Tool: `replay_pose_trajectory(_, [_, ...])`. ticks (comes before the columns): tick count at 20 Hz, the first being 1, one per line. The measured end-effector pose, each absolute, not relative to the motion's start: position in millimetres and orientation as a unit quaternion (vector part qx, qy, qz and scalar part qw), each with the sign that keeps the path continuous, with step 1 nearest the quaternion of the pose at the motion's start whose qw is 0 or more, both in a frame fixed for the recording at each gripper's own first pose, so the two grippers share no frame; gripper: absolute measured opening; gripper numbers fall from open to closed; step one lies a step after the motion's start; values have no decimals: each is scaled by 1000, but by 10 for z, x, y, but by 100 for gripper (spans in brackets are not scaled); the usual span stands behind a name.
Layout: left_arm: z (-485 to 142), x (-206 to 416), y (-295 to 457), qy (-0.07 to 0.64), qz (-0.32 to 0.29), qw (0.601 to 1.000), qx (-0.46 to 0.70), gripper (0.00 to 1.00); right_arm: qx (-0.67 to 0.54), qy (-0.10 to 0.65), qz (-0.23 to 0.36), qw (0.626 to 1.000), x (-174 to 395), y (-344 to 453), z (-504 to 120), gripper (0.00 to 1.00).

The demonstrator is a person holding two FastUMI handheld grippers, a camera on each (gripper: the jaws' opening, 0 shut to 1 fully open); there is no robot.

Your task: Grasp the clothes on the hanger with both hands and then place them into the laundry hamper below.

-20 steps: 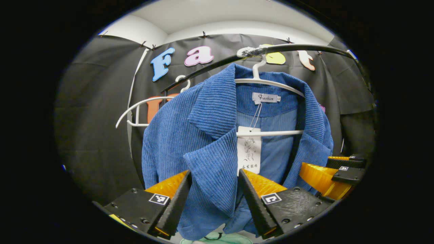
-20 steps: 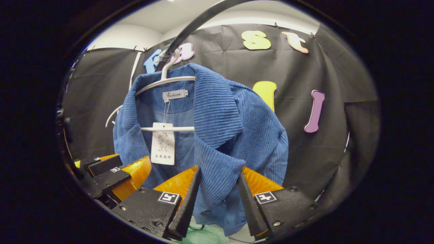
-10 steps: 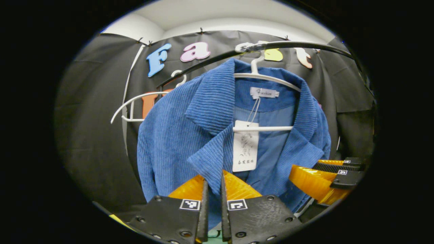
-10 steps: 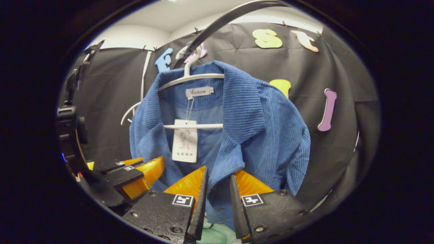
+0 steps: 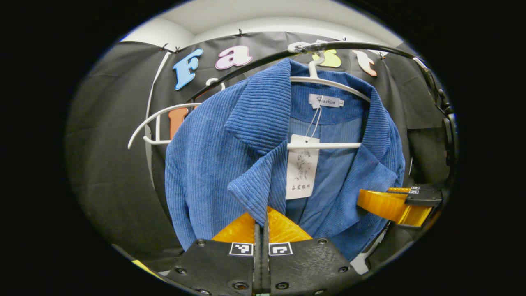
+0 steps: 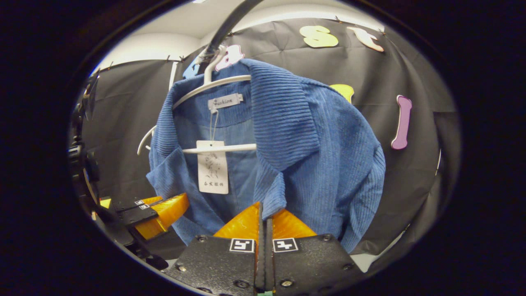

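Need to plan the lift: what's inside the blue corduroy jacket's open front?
A white plastic hanger crossbar and a white paper tag show inside the blue corduroy jacket. The hanger's shoulder ends are covered by fabric.

1. I read this as a staged recording booth: black cloth wall (image 5: 115, 135) pinned below a white ceiling (image 5: 254, 16).
2. Curved black rail (image 5: 370, 44) carries white hangers (image 5: 324, 80), one holding a tagged blue corduroy jacket (image 5: 213, 156).
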State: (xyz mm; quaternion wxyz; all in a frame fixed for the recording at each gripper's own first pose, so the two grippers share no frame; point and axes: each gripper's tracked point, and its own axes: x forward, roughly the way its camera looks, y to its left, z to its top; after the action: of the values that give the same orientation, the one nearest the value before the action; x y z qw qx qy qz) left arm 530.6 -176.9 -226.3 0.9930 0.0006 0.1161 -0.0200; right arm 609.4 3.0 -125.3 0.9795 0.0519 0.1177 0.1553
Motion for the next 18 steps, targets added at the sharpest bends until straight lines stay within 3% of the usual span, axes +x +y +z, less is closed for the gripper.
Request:
replay_pose_trajectory(9, [-2195, 5269, -1323, 122, 17, 992, 20, 0, 72, 111, 97, 986, 6211, -743, -1069, 4])
replay_pose_trajectory(18, [-2148, 5322, -1074, 123, 35, 991, 23, 0, 109, 97, 77, 986, 6325, -1140, -827, 4])
